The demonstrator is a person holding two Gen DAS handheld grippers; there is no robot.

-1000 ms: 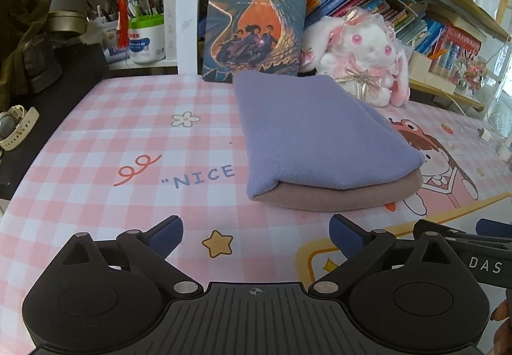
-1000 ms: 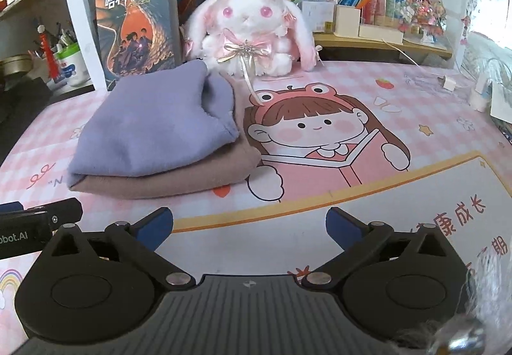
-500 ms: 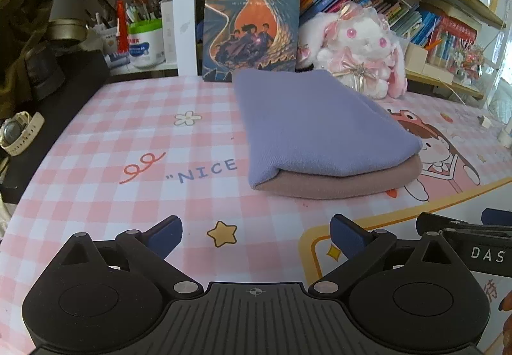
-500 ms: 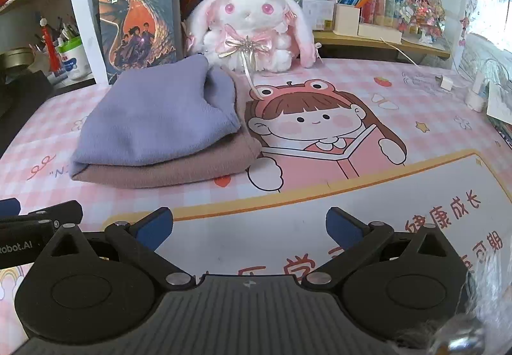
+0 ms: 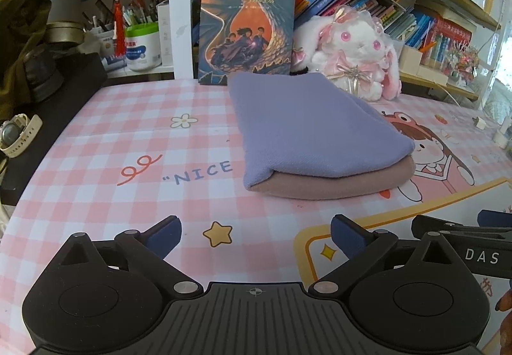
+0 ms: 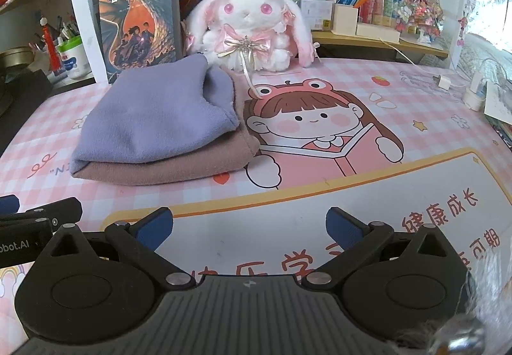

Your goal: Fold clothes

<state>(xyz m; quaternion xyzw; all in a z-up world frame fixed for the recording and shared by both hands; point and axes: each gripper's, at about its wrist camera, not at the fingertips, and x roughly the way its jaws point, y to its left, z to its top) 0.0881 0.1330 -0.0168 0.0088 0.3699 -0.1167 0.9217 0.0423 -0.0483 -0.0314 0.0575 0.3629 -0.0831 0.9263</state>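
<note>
Both claws have pulled back a bit from the clothes since a second ago; stack itself unchanged. Left claw [image 5: 256,232] spread wide, empty, hovering over the table [image 5: 134,144]. Right claw [image 6: 249,224] also spread wide, empty. Folded purple garment [image 5: 307,121] lies on top of folded mauve garment [image 5: 336,182], stack at 12 o'clock from left claw, 11 o'clock from right claw, well apart from both. Purple piece folded neat, rounded fold edge toward the cameras; mauve peeks out below and at right side. Book [image 5: 246,22] and plush rabbit [image 6: 249,22] stand just behind the stack.
</note>
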